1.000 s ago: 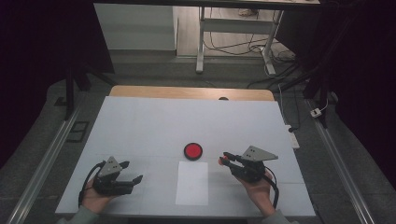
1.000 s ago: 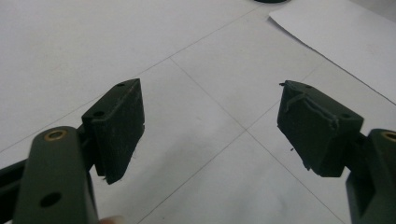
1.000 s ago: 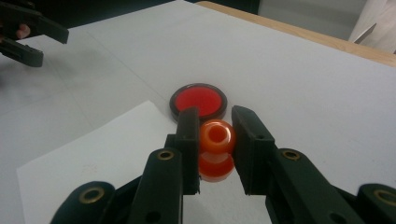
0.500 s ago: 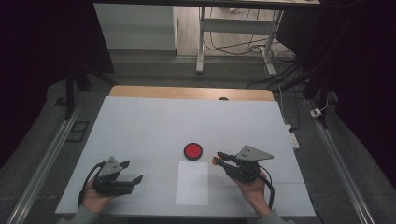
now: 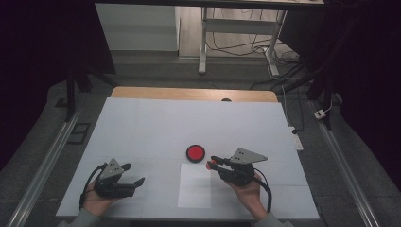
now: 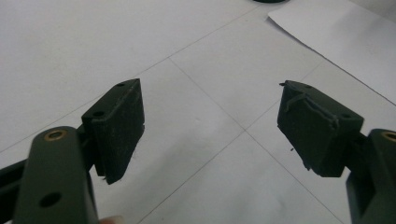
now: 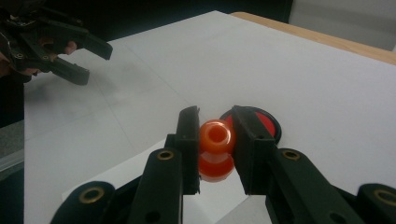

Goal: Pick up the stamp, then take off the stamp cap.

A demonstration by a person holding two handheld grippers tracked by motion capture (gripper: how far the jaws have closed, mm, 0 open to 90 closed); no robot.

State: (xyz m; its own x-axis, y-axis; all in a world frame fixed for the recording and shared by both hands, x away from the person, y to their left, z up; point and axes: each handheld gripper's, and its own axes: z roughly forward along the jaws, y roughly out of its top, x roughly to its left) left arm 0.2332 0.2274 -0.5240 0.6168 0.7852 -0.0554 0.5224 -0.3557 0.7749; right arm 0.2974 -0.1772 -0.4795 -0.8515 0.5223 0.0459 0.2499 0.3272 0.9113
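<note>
My right gripper (image 7: 215,140) is shut on a small orange spool-shaped piece (image 7: 216,147) with a hole in its top, held just above the table. In the high view the right gripper (image 5: 211,162) hovers at the near right of a red round disc with a black rim (image 5: 195,152); the orange piece (image 5: 209,165) shows at its tips. The disc (image 7: 264,122) lies just beyond the jaws in the right gripper view. My left gripper (image 5: 133,174) rests at the near left of the table, open with nothing between its pads (image 6: 116,126).
A white sheet of paper (image 5: 195,186) lies flat near the front edge, between the two hands. The white tabletop (image 5: 189,123) ends in a wooden strip at the far side. Beyond it stand table legs and cables on the floor.
My right gripper has shifted leftward with the orange piece, closer to the red disc. The left gripper has stayed where it was.
</note>
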